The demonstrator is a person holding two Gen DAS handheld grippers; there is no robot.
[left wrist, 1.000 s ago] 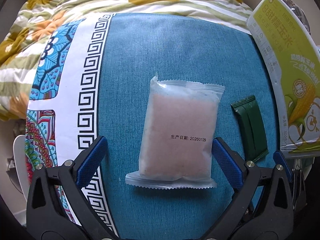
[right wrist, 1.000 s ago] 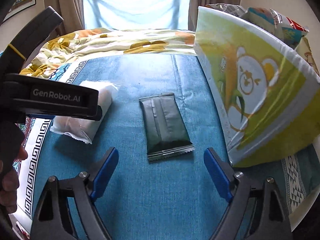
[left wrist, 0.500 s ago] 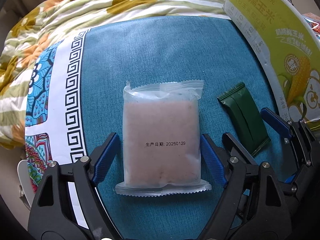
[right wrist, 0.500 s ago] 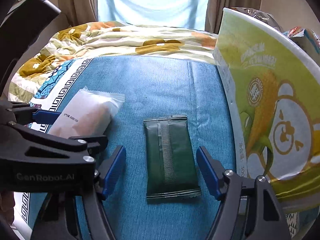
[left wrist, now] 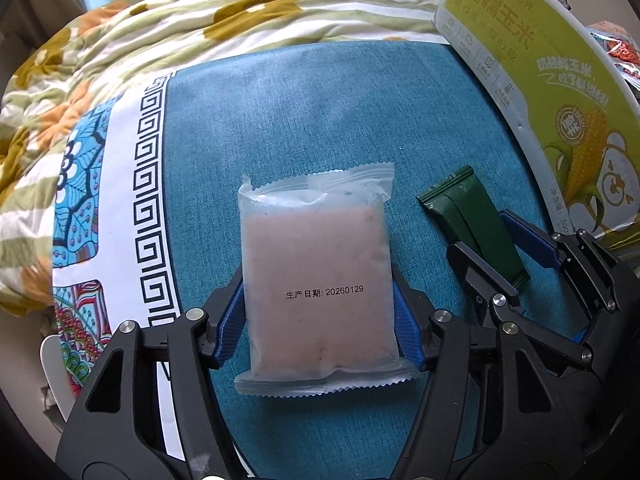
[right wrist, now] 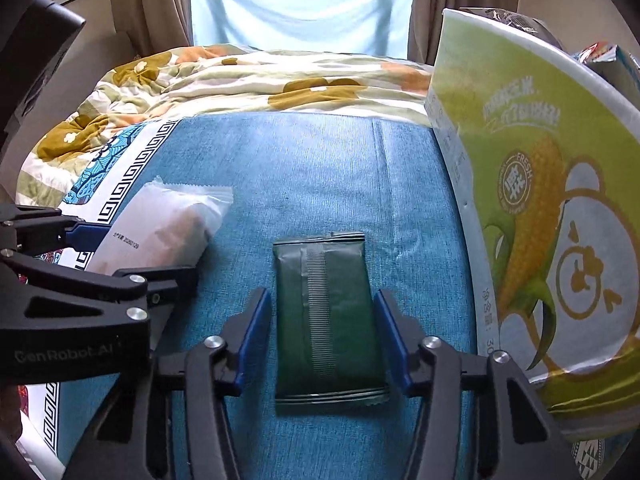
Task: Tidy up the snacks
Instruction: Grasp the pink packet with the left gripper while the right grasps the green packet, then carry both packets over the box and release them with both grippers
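A clear packet of pink snack (left wrist: pixel 316 284) lies on the blue cloth (left wrist: pixel 320 112). My left gripper (left wrist: pixel 318 320) straddles it with both blue pads touching its sides. A dark green packet (right wrist: pixel 326 312) lies to its right, and my right gripper (right wrist: pixel 324 328) straddles it with pads at its edges. The green packet (left wrist: pixel 468 220) and the right gripper (left wrist: pixel 516 256) also show in the left wrist view. The pink packet (right wrist: pixel 160 232) and the left gripper (right wrist: pixel 96 256) show at the left of the right wrist view.
A large green and yellow corn snack bag (right wrist: pixel 540 220) stands upright along the right edge, also in the left wrist view (left wrist: pixel 552 92), with more bags behind it (right wrist: pixel 612 64). A flowered quilt (right wrist: pixel 240 80) lies beyond the cloth. A patterned border (left wrist: pixel 120 208) runs on the left.
Both grippers have moved forward and narrowed around their packets. The left pads now touch the pink packet and the right pads reach the green packet's sides.
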